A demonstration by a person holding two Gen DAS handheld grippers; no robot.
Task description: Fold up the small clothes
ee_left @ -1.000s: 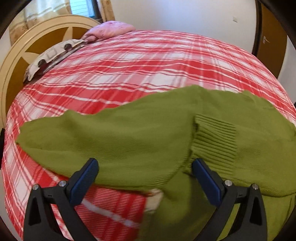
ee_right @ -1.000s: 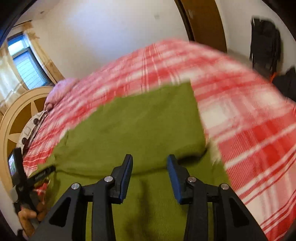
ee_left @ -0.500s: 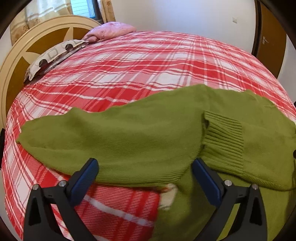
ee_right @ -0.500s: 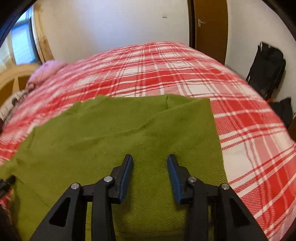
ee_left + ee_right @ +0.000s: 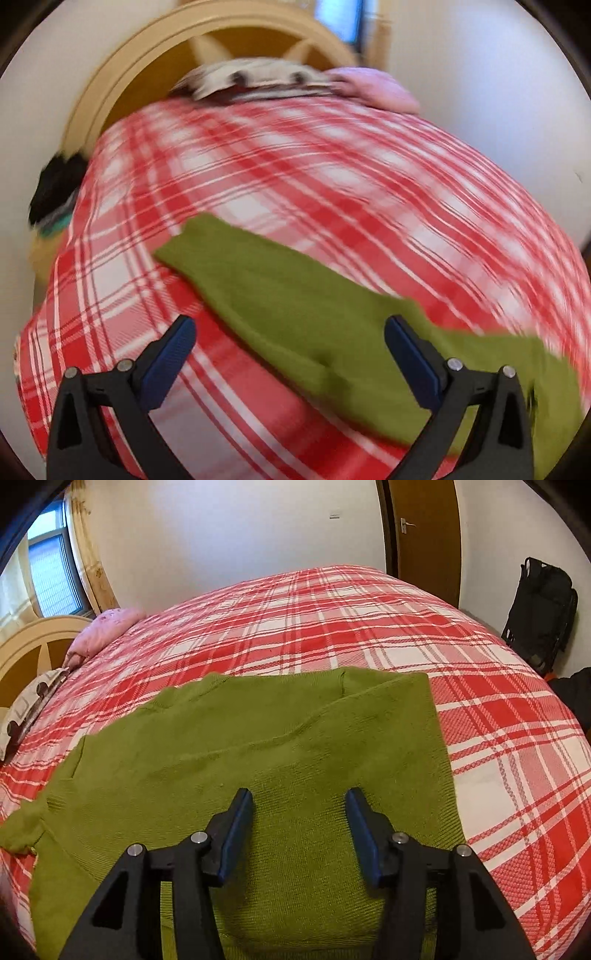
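Red-and-white plaid bed (image 5: 369,635) carrying green knit sweater (image 5: 258,746), body lying flat, partly folded; one sleeve (image 5: 266,280) lying unfolded. Left gripper (image 5: 290,332) hovering agape, empty. Right gripper (image 5: 299,801) opening, gripping nothing.

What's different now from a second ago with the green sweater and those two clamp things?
The left gripper has swung left: it now faces the headboard and the loose sleeve of the green knitted sweater, jaws wide open and empty. The right gripper has settled over the folded part, its jaws opening, gripping nothing. The sweater stays on the red plaid bedspread, right side still folded in.
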